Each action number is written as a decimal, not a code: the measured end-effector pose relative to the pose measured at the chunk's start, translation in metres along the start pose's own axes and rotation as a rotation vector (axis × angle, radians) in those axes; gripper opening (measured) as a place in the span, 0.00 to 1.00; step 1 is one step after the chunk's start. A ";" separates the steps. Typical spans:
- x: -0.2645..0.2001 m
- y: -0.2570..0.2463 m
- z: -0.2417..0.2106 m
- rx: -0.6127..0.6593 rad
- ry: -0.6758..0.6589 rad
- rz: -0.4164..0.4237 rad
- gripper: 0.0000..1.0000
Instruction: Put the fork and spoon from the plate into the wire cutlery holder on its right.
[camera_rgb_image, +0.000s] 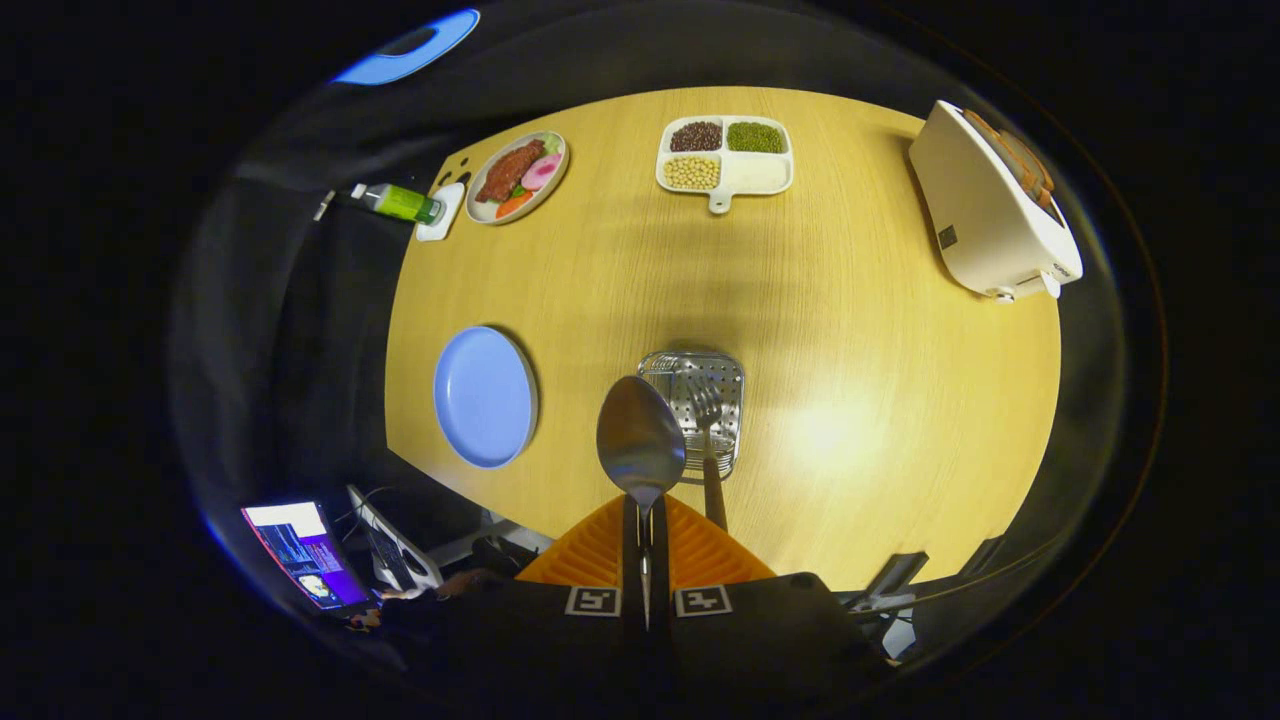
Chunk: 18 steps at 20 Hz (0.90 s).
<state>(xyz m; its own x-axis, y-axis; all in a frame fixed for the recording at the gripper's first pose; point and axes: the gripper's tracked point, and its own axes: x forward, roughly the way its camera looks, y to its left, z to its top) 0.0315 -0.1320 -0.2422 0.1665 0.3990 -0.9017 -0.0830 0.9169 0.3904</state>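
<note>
My gripper (645, 515) is shut on the handle of a metal spoon (640, 440), whose bowl sticks up ahead of the fingers. It hangs high over the wooden table. Just beyond and slightly right of the spoon stands the wire cutlery holder (725, 372), seen from above. A fork (708, 420) with a brown handle stands in the holder, tines toward the far side. Left of the holder lies the blue plate (484, 396), with nothing on it.
At the far side of the table (880, 400) are a plate of food (517, 176), a white divided dish of beans (725, 153) and a white toaster (990, 205) at far right. A green bottle (400, 202) lies at the far left corner. A screen (303, 555) glows below the table's near left edge.
</note>
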 end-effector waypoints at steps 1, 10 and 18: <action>0.006 -0.001 0.001 -0.011 0.029 -0.012 0.05; 0.038 -0.028 -0.005 -0.130 0.381 -0.170 0.05; 0.066 -0.024 0.002 -0.167 0.525 -0.221 0.05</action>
<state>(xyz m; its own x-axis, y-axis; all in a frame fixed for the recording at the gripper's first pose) 0.0462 -0.1281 -0.3108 -0.3077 0.1012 -0.9461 -0.2619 0.9469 0.1864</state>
